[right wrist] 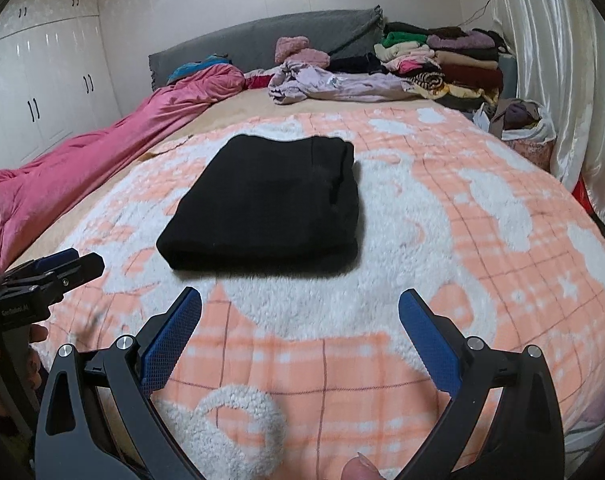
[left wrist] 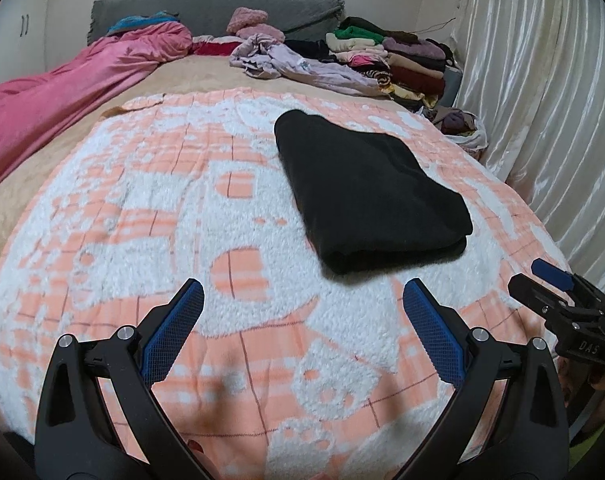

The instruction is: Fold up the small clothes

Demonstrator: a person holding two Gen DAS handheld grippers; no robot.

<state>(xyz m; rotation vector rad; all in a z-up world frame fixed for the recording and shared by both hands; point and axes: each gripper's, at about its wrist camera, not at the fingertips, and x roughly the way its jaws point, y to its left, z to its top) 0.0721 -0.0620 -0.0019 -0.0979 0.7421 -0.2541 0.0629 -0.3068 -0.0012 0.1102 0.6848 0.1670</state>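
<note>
A black garment (left wrist: 366, 190) lies folded into a neat rectangle on the peach-and-white fleece blanket (left wrist: 142, 216); it also shows in the right wrist view (right wrist: 270, 208). My left gripper (left wrist: 302, 292) is open and empty, held above the blanket just short of the garment's near edge. My right gripper (right wrist: 300, 300) is open and empty, also in front of the garment. The right gripper shows at the right edge of the left wrist view (left wrist: 558, 288). The left gripper shows at the left edge of the right wrist view (right wrist: 54, 268).
A crumpled lilac garment (left wrist: 302, 62) lies at the far end of the bed beside a stack of folded clothes (left wrist: 398, 60). A pink duvet (left wrist: 62, 92) runs along the left side. A bag of clothes (right wrist: 518, 124) and white curtains (right wrist: 562, 60) stand at right.
</note>
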